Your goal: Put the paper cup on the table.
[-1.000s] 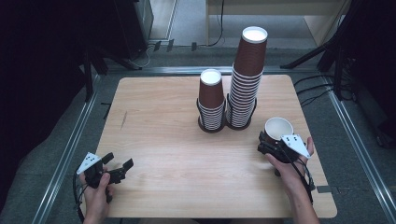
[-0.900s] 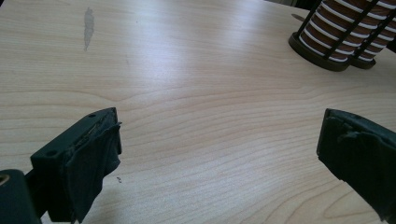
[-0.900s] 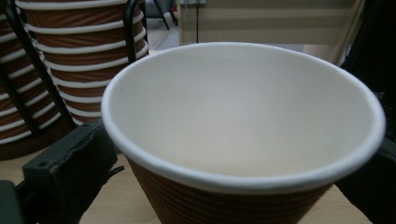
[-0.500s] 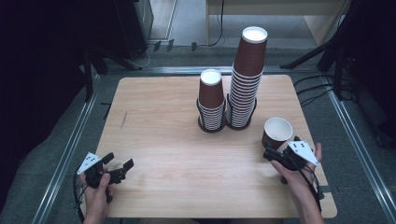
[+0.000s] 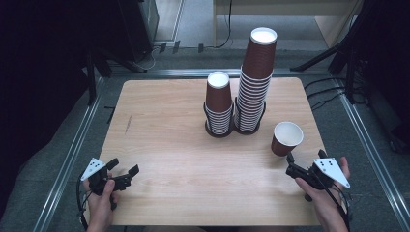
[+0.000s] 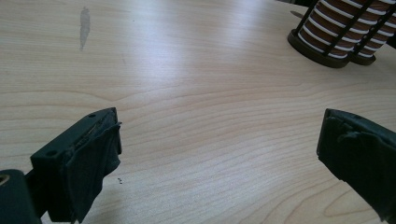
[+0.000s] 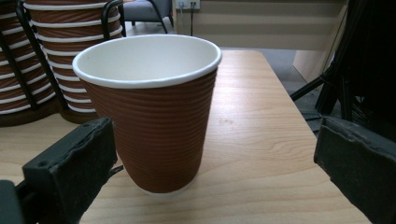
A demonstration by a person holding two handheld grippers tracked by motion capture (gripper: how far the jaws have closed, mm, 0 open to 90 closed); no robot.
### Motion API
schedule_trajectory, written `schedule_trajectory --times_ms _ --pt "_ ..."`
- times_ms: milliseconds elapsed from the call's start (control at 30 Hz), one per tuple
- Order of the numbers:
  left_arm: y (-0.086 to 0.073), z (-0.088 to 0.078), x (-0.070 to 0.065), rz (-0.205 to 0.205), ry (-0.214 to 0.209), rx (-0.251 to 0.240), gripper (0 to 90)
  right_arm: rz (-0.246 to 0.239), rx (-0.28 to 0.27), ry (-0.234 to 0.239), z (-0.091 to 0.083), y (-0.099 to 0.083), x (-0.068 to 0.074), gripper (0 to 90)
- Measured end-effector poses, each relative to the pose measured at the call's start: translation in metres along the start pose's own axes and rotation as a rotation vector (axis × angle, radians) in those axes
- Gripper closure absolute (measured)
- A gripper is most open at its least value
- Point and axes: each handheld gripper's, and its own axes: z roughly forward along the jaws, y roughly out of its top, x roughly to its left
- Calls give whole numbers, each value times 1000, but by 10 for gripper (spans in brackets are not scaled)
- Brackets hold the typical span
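The single cup (image 5: 286,137) stands upright on the desk (image 5: 164,121), free of the right gripper (image 5: 303,164), jaws open just short of it; likely set down; next, another cup from the stacks (image 5: 254,82); left gripper (image 5: 121,171) open, idle.

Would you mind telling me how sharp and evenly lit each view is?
High view: table bright, surroundings very dark, slightly soft. Left gripper view: wood grain sharp, near jaws blurred. Right gripper view: single cup crisp, jaws soft, dark at right.

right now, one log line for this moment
right gripper: open, behind upright brown ribbed paper cup, apart | left gripper: open, empty | wooden table
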Motion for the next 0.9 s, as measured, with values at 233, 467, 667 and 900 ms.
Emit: schedule_trajectory --times_ms 233,467,667,900 --pt "0 0 0 0 1 0 1 -6 -2 -8 -8 -5 -9 0" --pt "0 0 0 0 0 0 1 5 5 -39 -20 -12 -25 0" --pt "0 0 0 -1 3 1 1 -15 7 -63 -28 -18 -35 0" --pt "0 0 0 -1 2 1 1 -23 10 -77 -33 -21 -40 0"
